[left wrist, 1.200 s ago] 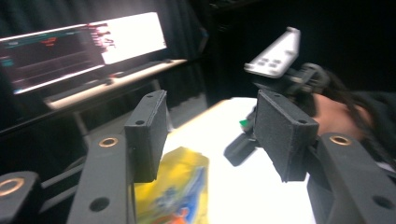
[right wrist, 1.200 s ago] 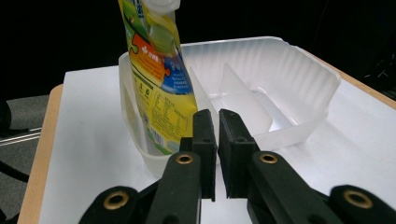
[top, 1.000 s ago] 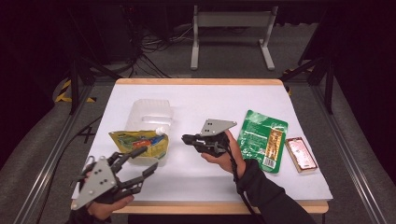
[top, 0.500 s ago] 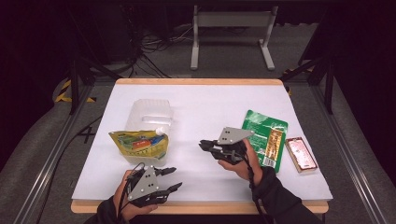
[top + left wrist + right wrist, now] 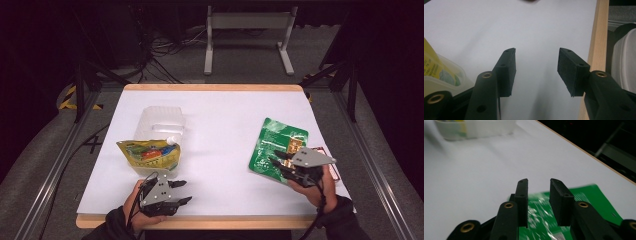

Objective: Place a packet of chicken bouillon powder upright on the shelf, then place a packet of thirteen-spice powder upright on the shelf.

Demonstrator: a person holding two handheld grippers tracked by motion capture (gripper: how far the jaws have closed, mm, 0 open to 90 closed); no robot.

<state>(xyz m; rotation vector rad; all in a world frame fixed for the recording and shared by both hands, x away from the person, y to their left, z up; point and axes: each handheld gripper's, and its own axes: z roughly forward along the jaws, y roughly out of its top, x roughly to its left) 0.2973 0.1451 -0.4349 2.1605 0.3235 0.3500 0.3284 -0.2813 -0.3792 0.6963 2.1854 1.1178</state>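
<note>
Table (image 5: 220, 125) space is widest across the middle, a bare white stretch between the yellow packet (image 5: 148, 154) on one side and the green packet (image 5: 276, 145) on the other. The clear tub (image 5: 161, 121) sits just behind the yellow packet, touching it. The green packet lies near the table's right edge, with a small pink packet (image 5: 327, 165) just beyond it, partly hidden by the right hand. The wooden front edge runs close under both hands.

The left gripper (image 5: 181, 191) lies low over the table just in front of the yellow packet, fingers pointing sideways toward the green packet. Its fingers (image 5: 507, 70) stand apart with nothing between them, bare table beneath.

The right gripper (image 5: 274, 159) hovers over the near corner of the green packet, fingers aimed toward the yellow packet. Its fingers (image 5: 522, 195) have just been opening; a narrow gap shows between them, nothing gripped, the green packet below.
</note>
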